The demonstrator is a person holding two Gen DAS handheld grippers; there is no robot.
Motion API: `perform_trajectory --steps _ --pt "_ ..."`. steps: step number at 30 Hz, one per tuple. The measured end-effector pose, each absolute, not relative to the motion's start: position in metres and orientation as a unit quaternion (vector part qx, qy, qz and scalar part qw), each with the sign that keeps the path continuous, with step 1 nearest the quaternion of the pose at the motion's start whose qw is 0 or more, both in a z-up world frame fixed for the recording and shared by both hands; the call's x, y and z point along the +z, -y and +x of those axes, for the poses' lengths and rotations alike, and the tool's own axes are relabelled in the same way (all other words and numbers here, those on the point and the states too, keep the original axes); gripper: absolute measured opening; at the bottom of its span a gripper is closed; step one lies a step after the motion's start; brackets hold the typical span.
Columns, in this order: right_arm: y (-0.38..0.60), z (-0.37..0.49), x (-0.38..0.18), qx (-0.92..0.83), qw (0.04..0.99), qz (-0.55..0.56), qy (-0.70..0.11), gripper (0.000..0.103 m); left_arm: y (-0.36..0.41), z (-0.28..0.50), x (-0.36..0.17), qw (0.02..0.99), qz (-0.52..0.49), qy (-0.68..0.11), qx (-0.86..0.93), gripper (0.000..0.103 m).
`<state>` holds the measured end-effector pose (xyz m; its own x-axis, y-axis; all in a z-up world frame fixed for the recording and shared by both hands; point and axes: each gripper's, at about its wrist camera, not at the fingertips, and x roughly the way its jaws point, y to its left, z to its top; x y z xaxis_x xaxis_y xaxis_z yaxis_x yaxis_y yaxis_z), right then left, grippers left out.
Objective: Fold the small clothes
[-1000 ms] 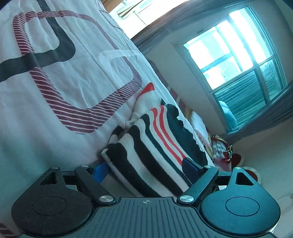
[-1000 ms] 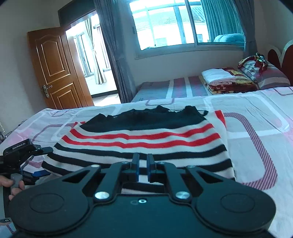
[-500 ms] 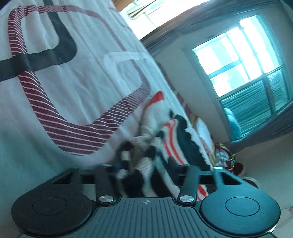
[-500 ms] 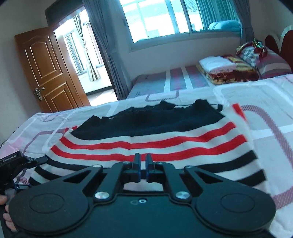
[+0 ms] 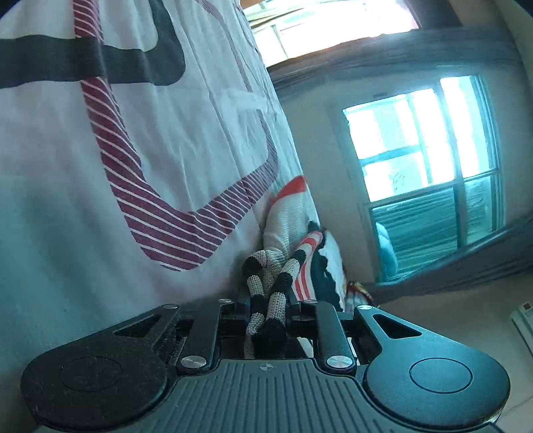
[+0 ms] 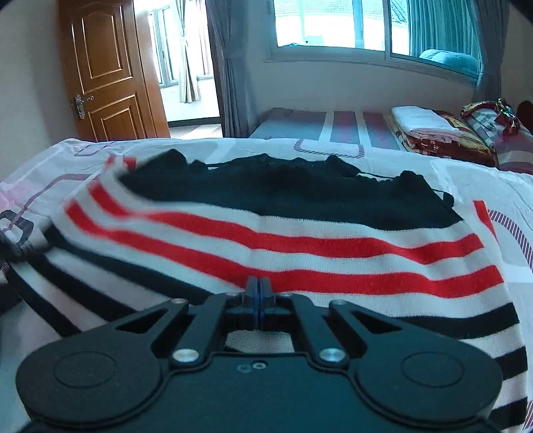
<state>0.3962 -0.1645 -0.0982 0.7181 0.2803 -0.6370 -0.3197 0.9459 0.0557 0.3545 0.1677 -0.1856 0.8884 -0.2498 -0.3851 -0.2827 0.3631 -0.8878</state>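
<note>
Left tongs (image 5: pixel 266 309): yours are clenched on a bunched fold of the sweater (image 5: pixel 269 299); black and pale knit is squeezed between the fingers and runs back toward the body of the tool.
Right tongs (image 6: pixel 257 293): your fingers are pressed together at the near hem of the sweater (image 6: pixel 283 239); you cannot tell from this view whether any cloth sits between them.
Sweater: it lies spread on the bed (image 6: pixel 416 160) just ahead of your right tongs, red stripes nearest the tips, black panel beyond, black stripes running off to both sides.
Left corner: on the far left of your right view the cloth is lifted off the bed and blurred.
Bed from your left tongs: the sheet (image 5: pixel 166 166) fills the space ahead and to the left, tilted steeply, with red-striped and dark bands printed on it.
Beyond your right tongs: a second bed (image 6: pixel 333 126) under the window (image 6: pixel 333 26), with folded blankets (image 6: pixel 429 130) to the right.
Door (image 6: pixel 106 73): well off to the front left of your right tongs, standing open.
</note>
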Motion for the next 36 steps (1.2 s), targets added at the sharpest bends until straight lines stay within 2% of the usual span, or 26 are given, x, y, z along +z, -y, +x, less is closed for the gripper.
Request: perform_trajectory --steps 7,14,17,20,24,26,28,29,30,31,36 --pt "0.169 0.396 -0.099 0.17 0.925 -0.025 -0.338 0.0 -0.172 0.361 -0.173 0.788 -0.572 -0.227 -0.02 0.018" --pt "0.169 0.397 -0.101 0.168 0.927 -0.015 -0.334 0.0 -0.124 0.398 -0.093 0.851 -0.463 -0.226 -0.104 0.017" --pt "0.182 0.402 -0.099 0.167 0.922 0.042 -0.346 0.0 -0.078 0.422 -0.062 0.86 -0.422 -0.245 -0.151 0.017" --pt "0.217 0.4 -0.089 0.154 0.916 0.144 -0.343 0.008 -0.027 0.443 -0.05 0.86 -0.385 -0.28 -0.183 0.018" --pt "0.287 0.387 -0.077 0.092 0.911 0.259 -0.308 0.013 0.045 0.466 -0.066 0.85 -0.332 -0.351 -0.209 0.018" --pt "0.324 0.379 -0.073 0.058 0.905 0.301 -0.295 0.02 0.084 0.476 -0.089 0.839 -0.298 -0.398 -0.223 0.018" --pt "0.354 0.371 -0.071 0.038 0.898 0.33 -0.289 0.033 0.114 0.478 -0.099 0.851 -0.239 -0.408 -0.23 0.026" --pt "0.367 0.367 -0.071 0.029 0.894 0.34 -0.291 0.04 0.122 0.47 -0.094 0.859 -0.227 -0.391 -0.24 0.049" --pt "0.375 0.365 -0.071 0.023 0.89 0.348 -0.293 0.057 0.123 0.466 -0.087 0.854 -0.231 -0.383 -0.265 0.077" --pt "0.382 0.362 -0.072 0.021 0.886 0.358 -0.294 0.065 0.122 0.461 -0.078 0.849 -0.234 -0.378 -0.284 0.081" --pt "0.387 0.354 -0.07 0.063 0.872 0.388 -0.293 0.066 0.049 0.438 -0.031 0.877 -0.249 -0.313 -0.267 0.081"
